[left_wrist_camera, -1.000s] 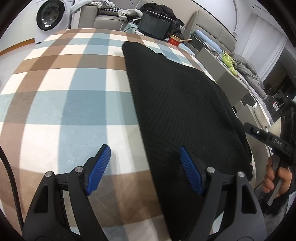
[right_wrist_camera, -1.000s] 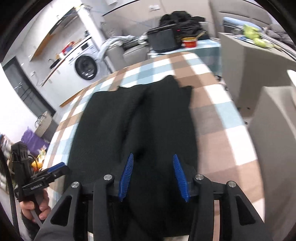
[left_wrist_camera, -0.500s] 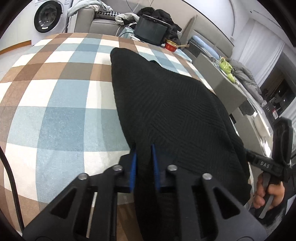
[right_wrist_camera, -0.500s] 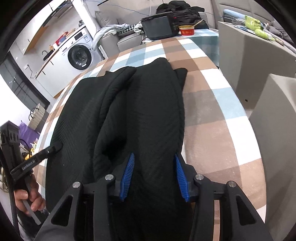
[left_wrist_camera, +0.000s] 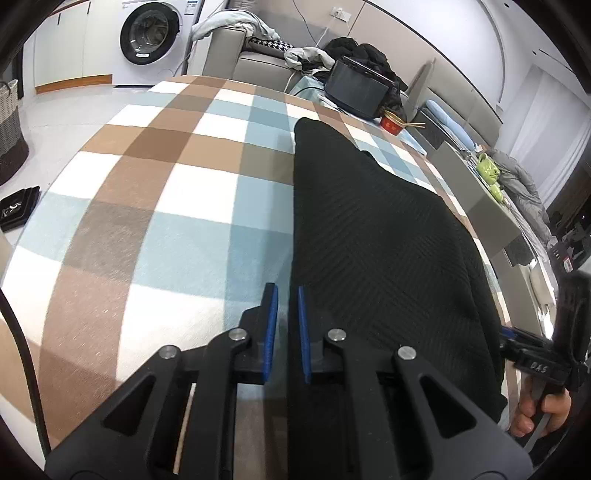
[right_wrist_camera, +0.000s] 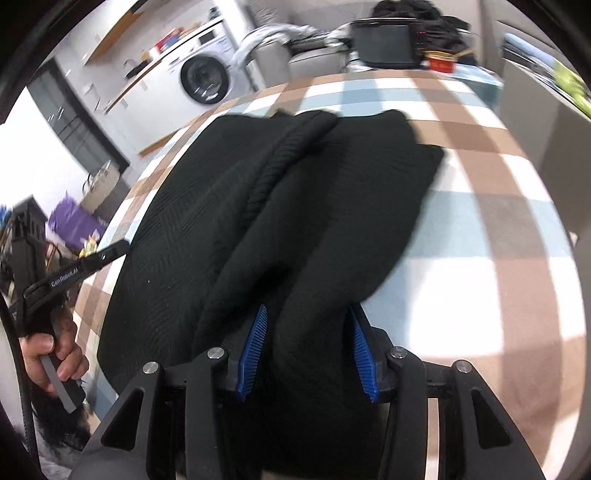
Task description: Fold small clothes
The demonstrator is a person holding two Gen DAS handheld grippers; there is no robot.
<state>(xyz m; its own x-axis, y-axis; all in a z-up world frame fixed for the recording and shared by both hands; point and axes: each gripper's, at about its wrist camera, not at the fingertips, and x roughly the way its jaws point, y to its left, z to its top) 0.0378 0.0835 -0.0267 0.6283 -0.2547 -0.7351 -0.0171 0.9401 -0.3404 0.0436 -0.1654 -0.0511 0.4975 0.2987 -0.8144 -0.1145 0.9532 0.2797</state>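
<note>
A black knitted garment (left_wrist_camera: 388, 240) lies lengthwise on the checked tablecloth (left_wrist_camera: 166, 184). My left gripper (left_wrist_camera: 284, 291) is shut at the garment's near left edge. That edge runs along the right pad, and pale cloth shows in the slit between the pads. In the right wrist view, my right gripper (right_wrist_camera: 306, 308) is shut on a thick raised fold of the garment (right_wrist_camera: 332, 184), which bulges up between the blue pads. A rolled ridge of fabric runs away from it up the middle. A hand (right_wrist_camera: 55, 354) holds the left gripper (right_wrist_camera: 110, 254) at the garment's left side.
A washing machine (left_wrist_camera: 151, 33), a sofa (left_wrist_camera: 258, 62), a black case (left_wrist_camera: 354, 92) and a red bowl (left_wrist_camera: 391, 123) stand beyond the far end of the table. A grey cabinet (left_wrist_camera: 480, 199) flanks the right side. On the floor to the left are a basket (left_wrist_camera: 9, 129) and a black tray (left_wrist_camera: 18, 206).
The left jaws went from wide open to shut at the garment's edge, then slid left, so the edge now lies by the right pad. The right gripper kept its fold and shifted with it.
</note>
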